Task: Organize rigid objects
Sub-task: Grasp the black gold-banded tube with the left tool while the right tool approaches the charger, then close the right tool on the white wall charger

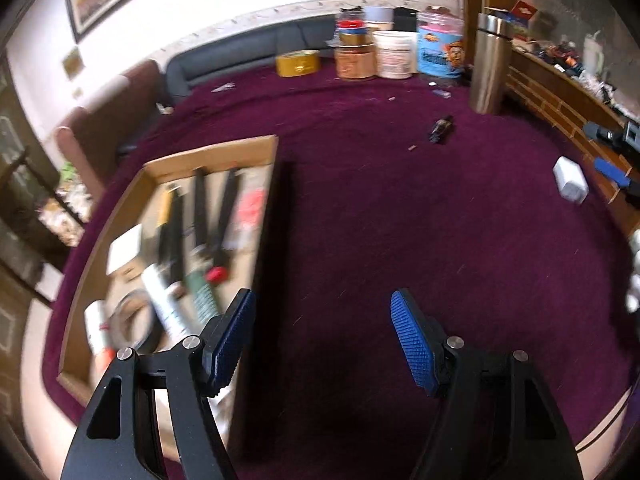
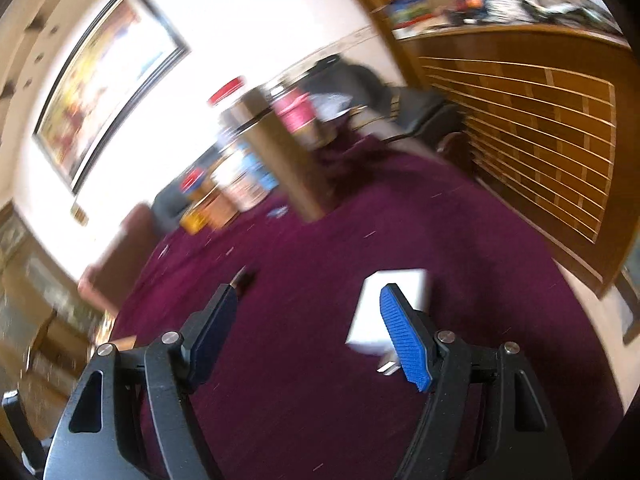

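A shallow cardboard box (image 1: 262, 204) lies at the left of the purple cloth and holds pens, a white tube, a tape roll and a red cap. My left gripper (image 1: 322, 322) hangs open and bare over the cloth, its left pad by the box's right wall. A white plug adapter (image 1: 571, 180) lies far right on the cloth; the right wrist view shows the white adapter (image 2: 394, 300) just behind my right finger. My right gripper (image 2: 310, 318) is open with only cloth between its pads. A small dark object (image 1: 441, 129) lies mid-cloth.
A steel flask (image 1: 490, 64) stands at the back right beside jars and tins (image 1: 394, 54) and a yellow tape roll (image 1: 298, 63). A slatted wooden counter (image 2: 532, 128) with clutter bounds the right side. The right wrist view is blurred.
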Demonstrator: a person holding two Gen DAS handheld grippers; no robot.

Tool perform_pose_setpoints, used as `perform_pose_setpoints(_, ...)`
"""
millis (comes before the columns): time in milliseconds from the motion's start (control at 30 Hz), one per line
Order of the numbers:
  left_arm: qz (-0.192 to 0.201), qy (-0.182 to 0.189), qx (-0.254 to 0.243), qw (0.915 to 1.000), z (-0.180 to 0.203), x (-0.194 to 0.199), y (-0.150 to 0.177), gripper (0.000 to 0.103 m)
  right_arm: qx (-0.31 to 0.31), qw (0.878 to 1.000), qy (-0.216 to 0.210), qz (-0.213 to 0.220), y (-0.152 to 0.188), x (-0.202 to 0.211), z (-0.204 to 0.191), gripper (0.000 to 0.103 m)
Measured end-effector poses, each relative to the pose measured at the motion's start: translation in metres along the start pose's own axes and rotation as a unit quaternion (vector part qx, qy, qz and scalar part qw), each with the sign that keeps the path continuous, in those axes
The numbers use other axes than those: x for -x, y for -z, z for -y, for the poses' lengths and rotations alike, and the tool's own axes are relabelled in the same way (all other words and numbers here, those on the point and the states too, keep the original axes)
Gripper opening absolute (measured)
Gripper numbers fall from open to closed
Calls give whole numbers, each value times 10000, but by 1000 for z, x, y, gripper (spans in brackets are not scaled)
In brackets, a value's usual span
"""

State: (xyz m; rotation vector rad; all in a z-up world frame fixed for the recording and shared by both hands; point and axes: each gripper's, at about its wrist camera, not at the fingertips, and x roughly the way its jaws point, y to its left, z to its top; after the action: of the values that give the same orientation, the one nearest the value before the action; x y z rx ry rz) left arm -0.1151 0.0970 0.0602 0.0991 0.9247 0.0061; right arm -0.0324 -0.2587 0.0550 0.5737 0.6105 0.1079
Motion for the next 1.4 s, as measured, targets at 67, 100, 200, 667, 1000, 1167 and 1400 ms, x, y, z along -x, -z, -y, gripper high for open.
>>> perform_pose_setpoints(67, 22, 171, -66, 9998, 9, -8, -20, 64, -275, 9996, 73, 56, -5, -3, 17, 73)
perform_pose_setpoints(100, 19, 231, -127, 9997, 16, -13, -32, 64, -377, 9992, 67, 61, -4, -4, 22, 73)
perform_pose_setpoints(200, -5, 455, -379, 9982, 41, -34, -64, 64, -540, 9985, 36, -109, -3, -14, 33, 73)
perform_pose_setpoints(667, -121, 421, -851, 9954, 114, -149, -152, 64, -974, 9941, -75, -462, 0, -24, 55, 74)
perform_pose_setpoints(1000, 83, 408, -1383, 9895, 135, -168, -167, 46, -654, 9951, 191, -721, 2, -39, 46, 74)
perform_pose_setpoints(1167, -32, 818, -1453, 9860, 139, -158, -160, 14, -460, 9951, 295, -823, 5, -45, 40, 74)
perform_pose_setpoints(1400, 17, 1216, -1205, 9852, 116, -117, -133, 14, 254, 9933, 712, -870, 13, -53, 19, 81)
